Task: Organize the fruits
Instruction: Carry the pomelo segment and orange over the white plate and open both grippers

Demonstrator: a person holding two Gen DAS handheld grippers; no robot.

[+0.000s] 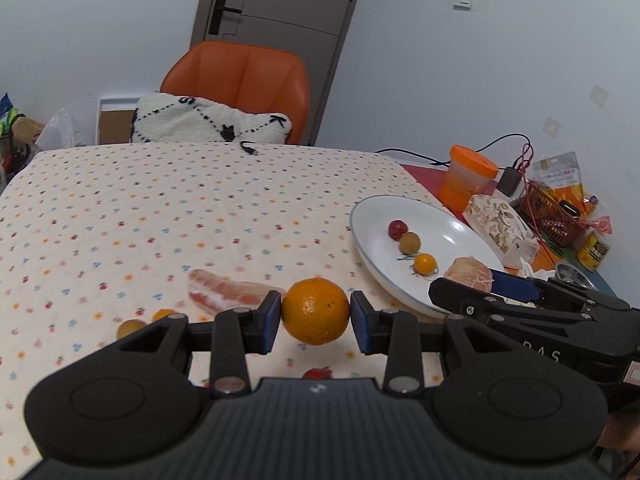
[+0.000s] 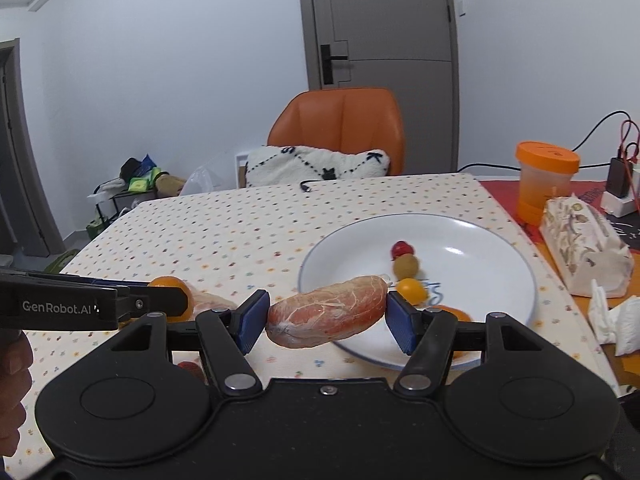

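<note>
Right wrist | right gripper (image 2: pixel 326 322) clamps pomelo segment (image 2: pixel 326 318) | long axis crosswise

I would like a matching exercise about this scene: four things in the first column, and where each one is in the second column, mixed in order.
Things:
1. orange
2. peeled pomelo segment
3. small red fruit
4. cup with orange lid

Places:
A. lying on the white plate
B. between the fingers of the right gripper
C. standing beyond the plate, on the red mat
D. between the fingers of the left gripper

Pairs: 1-D, 2-B, 3-A, 4-C
</note>
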